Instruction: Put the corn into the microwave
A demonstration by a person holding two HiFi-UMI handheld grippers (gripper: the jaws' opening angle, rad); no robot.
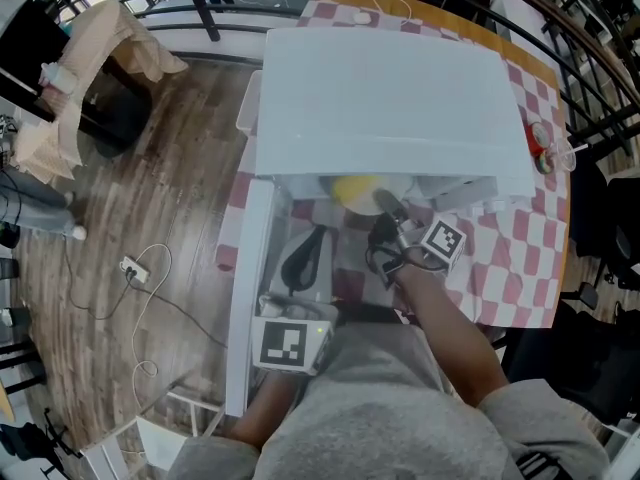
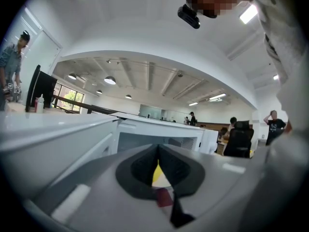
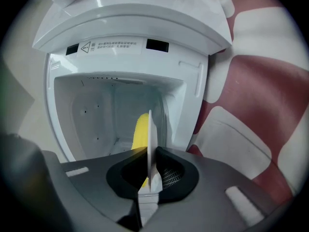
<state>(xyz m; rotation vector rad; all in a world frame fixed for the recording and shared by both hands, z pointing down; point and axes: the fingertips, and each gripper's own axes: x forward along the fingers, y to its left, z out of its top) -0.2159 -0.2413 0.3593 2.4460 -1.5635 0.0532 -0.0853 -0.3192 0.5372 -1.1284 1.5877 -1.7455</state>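
The white microwave (image 1: 390,98) stands on a checkered table with its door (image 1: 250,288) swung open to the left. The yellow corn (image 1: 355,190) lies on a thin white plate at the oven's mouth. My right gripper (image 1: 385,213) is shut on that plate's rim. In the right gripper view the plate (image 3: 150,144) shows edge-on between the jaws of the right gripper (image 3: 148,166), with the corn (image 3: 140,132) behind it inside the open cavity (image 3: 116,110). My left gripper (image 1: 305,253) hangs beside the door, and in its own view the left gripper (image 2: 158,166) is shut and holds nothing.
A red-and-white checkered cloth (image 1: 520,258) covers the table. A small red-topped container (image 1: 540,148) stands near the table's right edge. A cable and power strip (image 1: 130,268) lie on the wood floor at left. A black railing (image 1: 560,48) curves behind.
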